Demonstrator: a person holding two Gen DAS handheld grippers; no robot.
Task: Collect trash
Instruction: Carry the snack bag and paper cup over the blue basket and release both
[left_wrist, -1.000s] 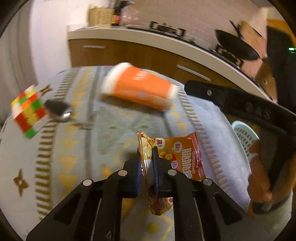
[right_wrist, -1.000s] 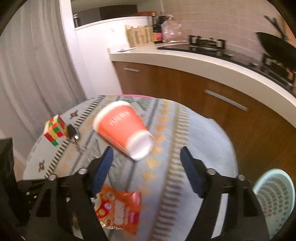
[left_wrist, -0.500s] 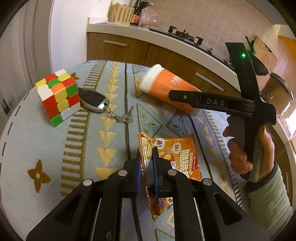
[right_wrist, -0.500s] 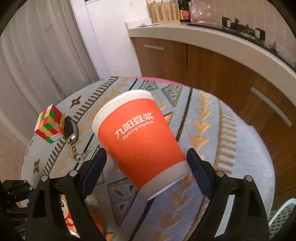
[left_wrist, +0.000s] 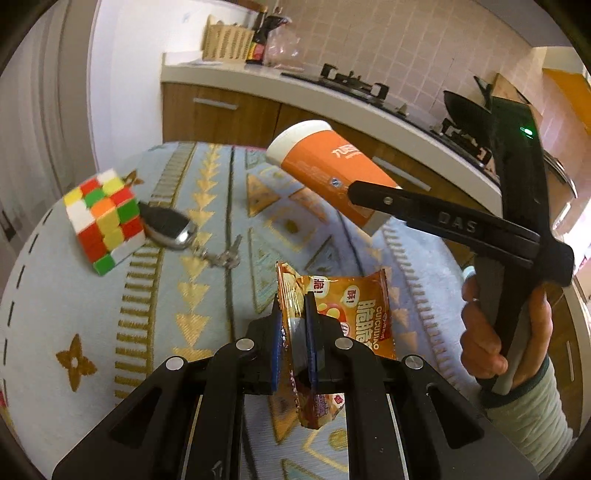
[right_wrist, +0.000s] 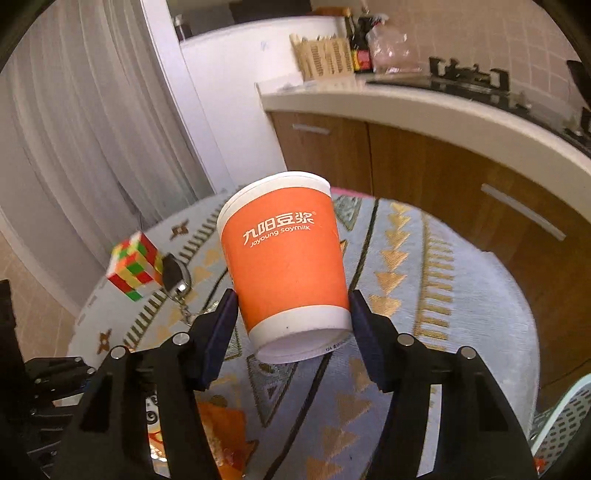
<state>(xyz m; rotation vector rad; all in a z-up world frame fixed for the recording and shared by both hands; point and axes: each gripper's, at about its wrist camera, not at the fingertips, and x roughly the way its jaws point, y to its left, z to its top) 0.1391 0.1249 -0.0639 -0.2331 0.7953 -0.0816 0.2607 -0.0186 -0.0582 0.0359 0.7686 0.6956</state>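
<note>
My left gripper is shut on an orange snack wrapper, pinching its left edge above the patterned tablecloth. My right gripper is shut on an orange and white paper cup, gripping its lower part and holding it lifted off the table. The cup also shows in the left wrist view, tilted with its rim to the left, held by the right gripper's black finger. The wrapper shows at the bottom of the right wrist view.
A colourful puzzle cube and a car key with keyring lie on the left of the round table. A light green perforated bin stands beside the table at lower right. A kitchen counter runs behind.
The right gripper has closed on the cup and lifted it off the table. The left gripper stays shut on the wrapper and has shifted only slightly.
</note>
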